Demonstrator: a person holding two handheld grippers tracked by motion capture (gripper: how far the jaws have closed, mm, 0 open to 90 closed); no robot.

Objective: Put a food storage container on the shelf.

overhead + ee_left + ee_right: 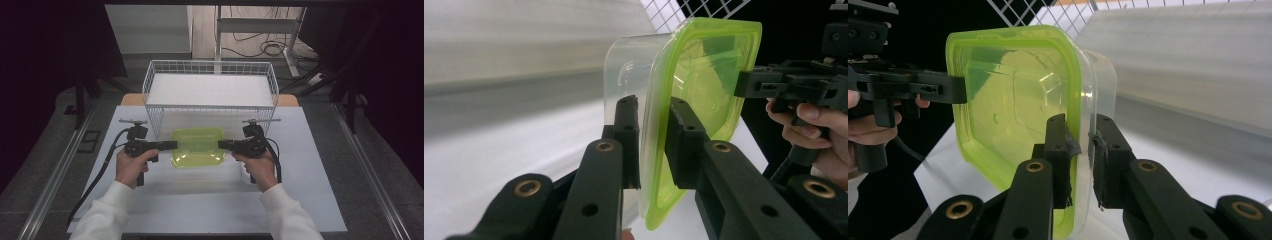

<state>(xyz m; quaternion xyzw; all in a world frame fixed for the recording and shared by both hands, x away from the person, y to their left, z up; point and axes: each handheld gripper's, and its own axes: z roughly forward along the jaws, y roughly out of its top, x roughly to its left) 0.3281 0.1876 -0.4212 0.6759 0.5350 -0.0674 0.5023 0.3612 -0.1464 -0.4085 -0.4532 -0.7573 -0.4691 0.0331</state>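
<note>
A clear plastic container with a yellow-green lid (197, 147) hangs level a little above the white table, held at both short ends. My left gripper (172, 145) is shut on its left rim, and in the left gripper view the left gripper (654, 135) has one jaw on the lid and one under the rim of the container (704, 75). My right gripper (222, 145) is shut on the opposite rim. In the right gripper view the right gripper (1084, 150) pinches the edge of the container (1013, 100) the same way. Each gripper view shows the other gripper on the far edge.
A white wire basket (210, 106) with a white lining stands just behind the container, its front wall close to it. The white table sheet (200, 205) spreads in front of the person's hands. Dark floor, rails and cables surround the table.
</note>
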